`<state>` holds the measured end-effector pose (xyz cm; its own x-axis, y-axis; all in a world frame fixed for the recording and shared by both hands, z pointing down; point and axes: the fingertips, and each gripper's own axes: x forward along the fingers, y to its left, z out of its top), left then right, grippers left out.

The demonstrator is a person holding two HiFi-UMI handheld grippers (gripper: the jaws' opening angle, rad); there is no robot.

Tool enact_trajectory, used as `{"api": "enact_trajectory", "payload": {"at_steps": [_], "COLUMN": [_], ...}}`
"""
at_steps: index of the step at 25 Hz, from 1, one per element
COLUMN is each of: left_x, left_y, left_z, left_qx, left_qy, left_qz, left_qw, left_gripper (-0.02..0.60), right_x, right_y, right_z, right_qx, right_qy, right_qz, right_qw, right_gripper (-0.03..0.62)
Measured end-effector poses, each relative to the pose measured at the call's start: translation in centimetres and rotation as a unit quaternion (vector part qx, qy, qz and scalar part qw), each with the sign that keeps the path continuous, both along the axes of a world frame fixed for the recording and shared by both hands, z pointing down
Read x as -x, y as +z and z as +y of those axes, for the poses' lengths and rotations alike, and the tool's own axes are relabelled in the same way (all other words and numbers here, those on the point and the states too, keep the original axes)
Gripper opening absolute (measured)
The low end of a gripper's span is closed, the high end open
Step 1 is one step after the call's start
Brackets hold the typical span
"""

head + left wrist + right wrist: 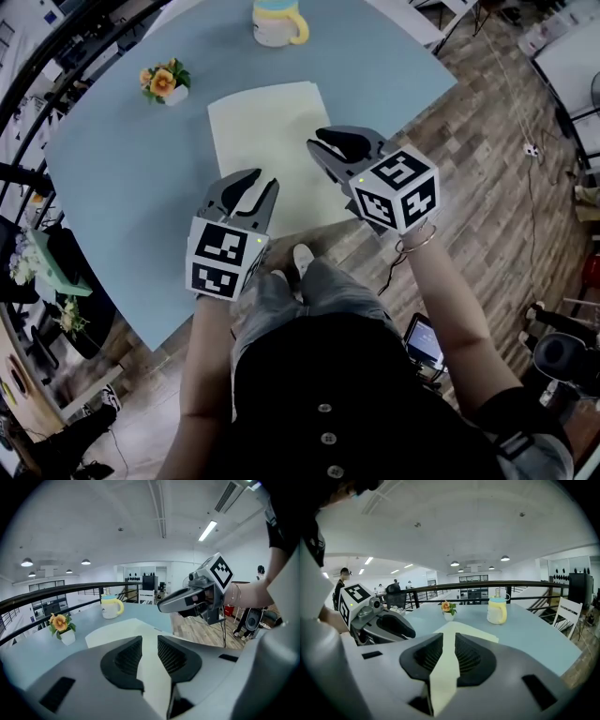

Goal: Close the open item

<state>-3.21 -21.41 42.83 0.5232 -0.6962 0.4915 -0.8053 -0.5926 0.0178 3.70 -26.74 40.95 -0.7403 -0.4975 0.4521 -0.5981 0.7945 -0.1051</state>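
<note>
Pale yellow, the folder lies flat and shut on the blue table, close to the edge near the person. Above its near end hang the left gripper and the right gripper, both with jaws a little apart and nothing between them. Further back stand a mug and a flower pot.

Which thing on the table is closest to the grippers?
The flat cream folder, lying at the table's near edge; the mug and flower pot stand farther back.
</note>
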Motion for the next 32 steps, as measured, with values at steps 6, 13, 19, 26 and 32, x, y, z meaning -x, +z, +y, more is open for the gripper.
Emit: {"api": "enact_trajectory", "payload": {"at_steps": [6, 13, 19, 26, 32], "left_x": [0.7, 1.1, 1.5, 1.8, 1.1], "left_y": [-2.5, -5.0, -6.0, -5.9, -5.9], "left_z": [-0.4, -0.6, -0.4, 0.2, 1.2], "left_qx": [-0.014, -0.043, -0.062, -0.061, -0.053], "left_qy": [-0.024, -0.033, -0.029, -0.028, -0.025], "left_qz": [0.046, 0.07, 0.086, 0.078, 0.117], "left_qw": [0.9985, 0.996, 0.994, 0.9947, 0.9914], "left_gripper": [0.104, 0.103, 0.103, 0.044, 0.032], "right_x": [1.1, 2.0, 2.4, 2.7, 2.8], "right_y": [-2.4, -5.6, -6.3, -6.5, -5.4], "right_z": [1.6, 2.8, 2.7, 3.3, 4.1], "right_qx": [-0.008, -0.041, -0.043, -0.043, -0.043], "right_qy": [-0.042, -0.07, -0.04, -0.019, -0.014], "right_qz": [0.005, -0.017, -0.057, -0.092, -0.085], "right_qw": [0.999, 0.997, 0.997, 0.995, 0.995], "right_gripper": [0.077, 0.053, 0.006, 0.006, 0.005]}}
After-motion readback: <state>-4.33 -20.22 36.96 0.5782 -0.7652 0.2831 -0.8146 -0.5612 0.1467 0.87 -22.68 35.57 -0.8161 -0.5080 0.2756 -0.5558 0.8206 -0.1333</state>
